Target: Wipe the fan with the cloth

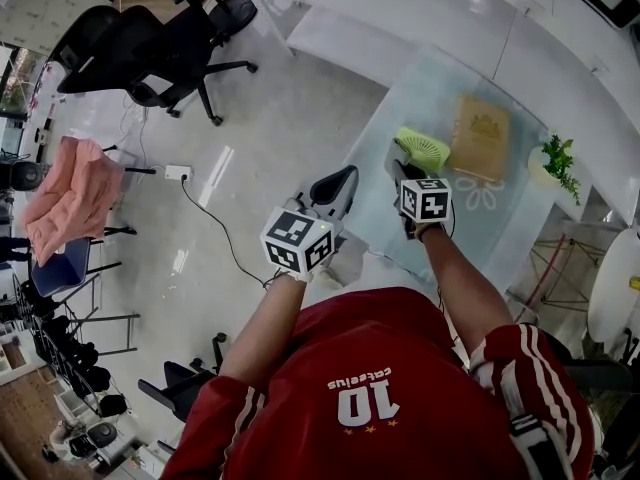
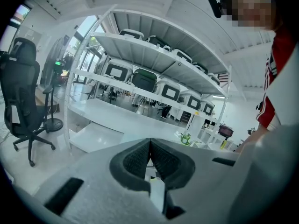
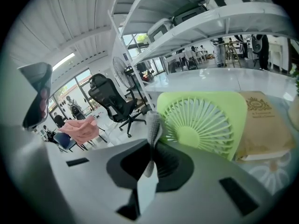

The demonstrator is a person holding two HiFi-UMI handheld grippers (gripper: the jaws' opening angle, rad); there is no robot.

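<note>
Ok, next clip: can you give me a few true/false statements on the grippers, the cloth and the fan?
1. The right gripper has a grey cloth pinched between its jaws. True.
2. The left gripper also grips cloth. False: its jaws are together with nothing between them.
3. The fan is blue. False: it is light green.
4. The fan is on the floor. False: it is on the glass table.
5. A brown book lies right beside the fan. True.

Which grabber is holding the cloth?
The right gripper: a grey cloth is pinched between its jaws, near the green fan. The left gripper has its jaws shut together with nothing between them.
</note>
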